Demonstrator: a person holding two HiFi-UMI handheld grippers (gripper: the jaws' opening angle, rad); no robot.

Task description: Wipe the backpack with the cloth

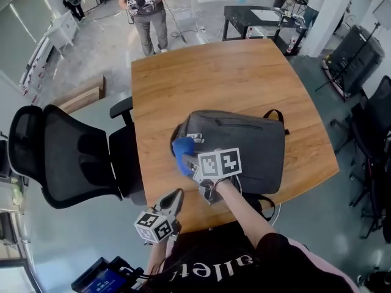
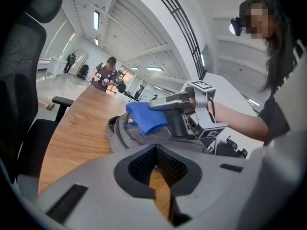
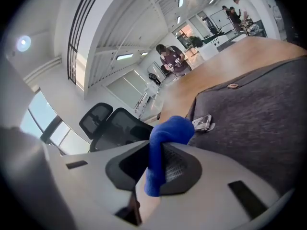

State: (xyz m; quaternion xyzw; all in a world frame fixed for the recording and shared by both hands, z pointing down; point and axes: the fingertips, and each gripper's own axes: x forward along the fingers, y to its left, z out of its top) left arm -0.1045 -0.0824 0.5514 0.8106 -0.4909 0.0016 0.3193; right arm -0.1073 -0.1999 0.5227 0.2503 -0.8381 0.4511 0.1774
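Both closed: right tongs [image 1: 188, 162] pinch cloth [image 1: 182, 146] on backpack [image 1: 244, 145], left tongs [image 1: 174, 199] empty.

Black shirt [image 1: 204, 268], seemingly pink-edged sleeve [image 1: 286, 247]

Grey backpack [image 1: 241, 148] flat on wooden table; bunched blue cloth [image 1: 182, 148] at its left end

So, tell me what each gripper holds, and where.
Right gripper: the blue cloth, pinched at a bunched fold. Left gripper: nothing, shut and empty.
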